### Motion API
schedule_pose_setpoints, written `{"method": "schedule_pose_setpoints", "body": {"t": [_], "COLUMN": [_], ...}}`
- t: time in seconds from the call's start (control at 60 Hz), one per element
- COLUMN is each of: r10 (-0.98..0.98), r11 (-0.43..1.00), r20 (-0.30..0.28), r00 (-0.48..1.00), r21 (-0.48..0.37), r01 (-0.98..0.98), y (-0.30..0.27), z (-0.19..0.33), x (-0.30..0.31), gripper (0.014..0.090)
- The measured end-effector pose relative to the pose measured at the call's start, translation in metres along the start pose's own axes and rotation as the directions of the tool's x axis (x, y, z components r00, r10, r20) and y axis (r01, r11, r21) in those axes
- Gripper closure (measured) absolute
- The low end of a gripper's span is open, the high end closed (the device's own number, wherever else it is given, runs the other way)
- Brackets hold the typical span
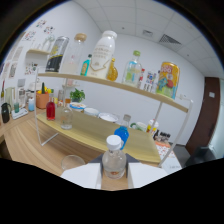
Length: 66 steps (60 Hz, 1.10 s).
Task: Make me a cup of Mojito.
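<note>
My gripper (114,176) is shut on a small clear bottle (114,161) with a white cap. The two white fingers (82,176) press on its sides, and the bottle stands upright between them, above the wooden table. Just beyond the bottle sits a blue-capped object (121,134) on the lower shelf board (95,131). An empty clear glass (72,161) stands on the table just ahead of the left finger. The lower part of the bottle is hidden by the fingers.
A two-level wooden rack is ahead. Its top shelf (120,86) carries a large white bottle (104,54), a clear jar (75,50), a clear bottle (132,67) and a yellow container (168,79). Below stand a red bottle (50,110), a glass jar (66,118), a small plant (76,95) and bowls (107,117).
</note>
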Motion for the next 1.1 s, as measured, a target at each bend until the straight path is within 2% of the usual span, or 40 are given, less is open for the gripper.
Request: {"method": "schedule_pose_setpoints", "body": {"t": [0.167, 0.417, 0.7, 1.1], "r10": [0.166, 0.235, 0.277, 0.349], "r11": [0.981, 0.953, 0.924, 0.893], "r20": [0.023, 0.014, 0.011, -0.027], "r00": [0.986, 0.972, 0.961, 0.937], "r21": [-0.103, -0.198, -0.278, -0.292], "r01": [-0.162, -0.228, -0.263, -0.342], "y": [0.069, 0.134, 0.171, 0.176], "z": [0.028, 0.052, 0.059, 0.061], "x": [-0.003, -0.003, -0.010, -0.004], "gripper": [0.0701, 0.0702, 0.0702, 0.0664]}}
